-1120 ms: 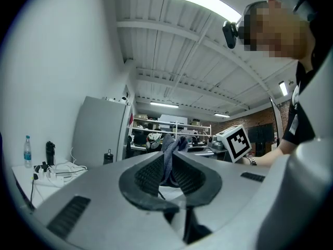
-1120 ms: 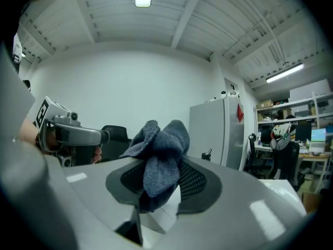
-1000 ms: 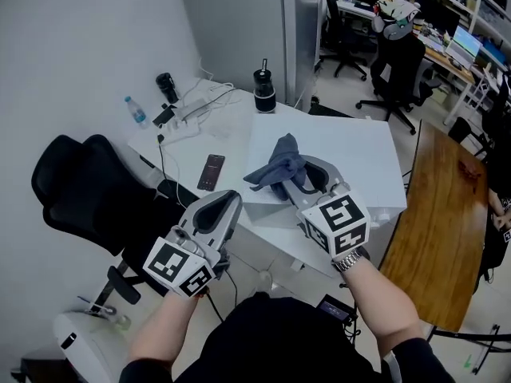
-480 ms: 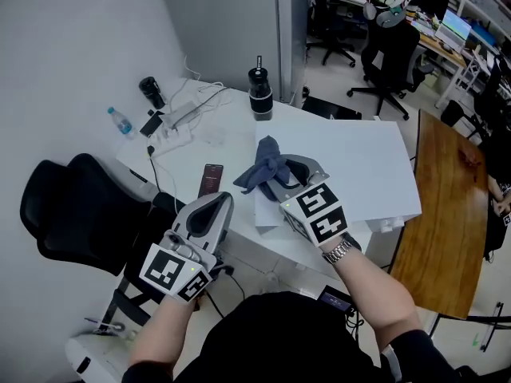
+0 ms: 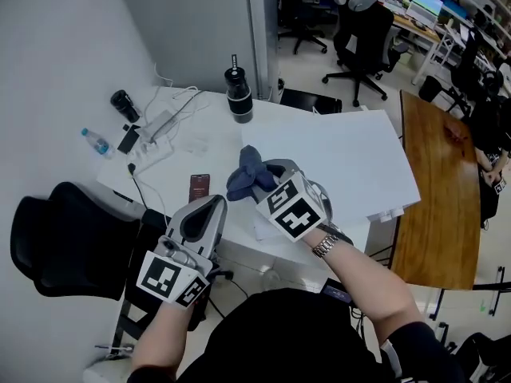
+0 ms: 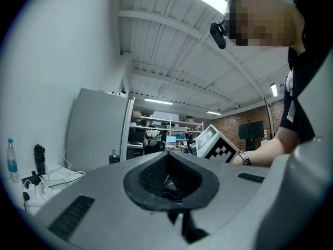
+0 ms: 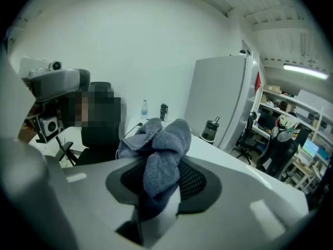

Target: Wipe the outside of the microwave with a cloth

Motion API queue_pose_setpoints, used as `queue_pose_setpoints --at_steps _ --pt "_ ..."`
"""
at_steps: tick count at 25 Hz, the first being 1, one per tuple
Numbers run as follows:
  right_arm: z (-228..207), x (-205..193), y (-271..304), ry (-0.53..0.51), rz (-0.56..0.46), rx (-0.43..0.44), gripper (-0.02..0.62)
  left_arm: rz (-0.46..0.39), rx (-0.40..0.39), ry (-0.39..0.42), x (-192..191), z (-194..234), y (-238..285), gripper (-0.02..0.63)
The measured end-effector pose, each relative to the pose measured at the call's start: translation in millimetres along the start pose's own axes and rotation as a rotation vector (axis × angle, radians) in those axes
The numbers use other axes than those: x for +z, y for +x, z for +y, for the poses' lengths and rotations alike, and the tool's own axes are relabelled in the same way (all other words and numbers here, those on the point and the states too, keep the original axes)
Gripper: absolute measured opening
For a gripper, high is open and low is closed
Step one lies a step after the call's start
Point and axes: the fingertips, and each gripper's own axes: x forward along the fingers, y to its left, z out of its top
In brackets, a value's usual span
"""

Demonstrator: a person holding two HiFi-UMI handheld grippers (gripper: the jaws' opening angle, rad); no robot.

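Now in right gripper [image 7: 158,180]: cloth [image 7: 162,150], bunched and pinched fast between the jaws.
Left gripper [image 6: 166,177]: clenched tight, nothing in it.
Cloth's place: at the left edge of the white box, apparently the microwave [image 5: 343,154]; contact unclear.
Bearing: box top spreads ahead and rightward from the cloth, long side running right.
Nearer hand: right; left gripper sits off the box, lower left.

I hold my left gripper [image 5: 209,207] level, fingers pressed fully together with nothing between them. My right gripper [image 5: 267,183] tilts downward, fingers clamped on the cloth [image 5: 244,174]. Both forearms reach forward from my body.
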Motion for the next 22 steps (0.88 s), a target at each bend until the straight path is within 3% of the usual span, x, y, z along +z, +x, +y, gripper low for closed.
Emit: queue_pose_setpoints --at_steps 10,22 --pt "-29.6 -24.8 -19.8 0.047 0.037 -0.042 0.129 0.003 -0.083 0.029 6.1 -18.9 27.7 0.005" --pt "-91.0 -73.3 -69.9 0.076 0.057 -0.097 0.129 0.021 -0.102 0.027 9.2 -73.0 68.4 0.005"
